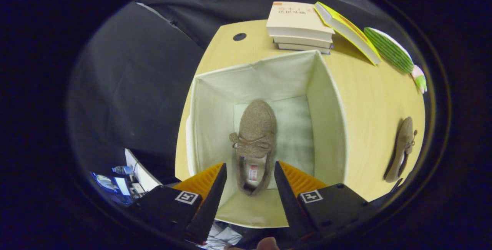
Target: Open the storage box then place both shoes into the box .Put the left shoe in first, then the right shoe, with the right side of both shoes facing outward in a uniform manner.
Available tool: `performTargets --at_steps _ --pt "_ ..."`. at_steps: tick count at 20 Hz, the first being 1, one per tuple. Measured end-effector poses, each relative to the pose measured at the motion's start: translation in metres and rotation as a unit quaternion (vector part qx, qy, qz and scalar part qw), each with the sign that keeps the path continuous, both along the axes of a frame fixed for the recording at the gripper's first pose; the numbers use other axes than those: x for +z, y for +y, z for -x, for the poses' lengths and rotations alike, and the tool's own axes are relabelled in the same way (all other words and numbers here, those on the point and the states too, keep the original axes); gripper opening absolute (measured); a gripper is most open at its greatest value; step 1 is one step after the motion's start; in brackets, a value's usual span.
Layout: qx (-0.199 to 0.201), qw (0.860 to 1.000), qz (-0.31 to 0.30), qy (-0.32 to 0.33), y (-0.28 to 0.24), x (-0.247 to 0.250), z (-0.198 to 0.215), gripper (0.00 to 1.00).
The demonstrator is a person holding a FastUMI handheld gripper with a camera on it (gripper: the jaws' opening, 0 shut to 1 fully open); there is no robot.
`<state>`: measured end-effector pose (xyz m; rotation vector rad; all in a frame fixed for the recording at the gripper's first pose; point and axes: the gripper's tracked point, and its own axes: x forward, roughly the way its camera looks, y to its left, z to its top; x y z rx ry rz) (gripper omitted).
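Note:
A brown loafer with a bow [255,142] lies on the floor of the open cream fabric storage box [328,100], toe pointing away from me, toward the left half of the box floor. My gripper [250,175] hovers above the box near its front wall, open, with the shoe's heel seen in the gap between the fingers but untouched. The second brown loafer [403,149] rests on the wooden table [369,104] to the right of the box, well clear of the fingers.
A stack of books [298,25] stands behind the box, with a yellow-covered book [348,30] leaning next to it and a green striped cactus toy [392,52] further right. A dark round hole [239,36] sits in the table's back left. Clutter [123,180] lies below the table's left edge.

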<state>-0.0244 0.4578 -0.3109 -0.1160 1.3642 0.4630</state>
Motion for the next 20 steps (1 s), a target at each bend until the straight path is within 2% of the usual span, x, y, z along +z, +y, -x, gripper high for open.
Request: performTargets --at_steps 3,7,12,15,18,20 --pt "0.006 1.000 -0.007 -0.017 -0.024 0.035 0.001 0.81" --pt "0.004 0.998 -0.047 -0.039 -0.069 0.097 -0.008 0.81" --pt "-0.013 0.996 -0.032 -0.083 -0.180 0.141 -0.036 0.82" --pt "-0.022 0.993 0.012 -0.116 -0.265 0.140 -0.057 0.82" --pt "-0.025 0.982 0.093 -0.160 -0.362 0.129 -0.084 0.83" --pt "-0.046 0.978 0.120 -0.162 -0.415 0.115 -0.088 0.83"
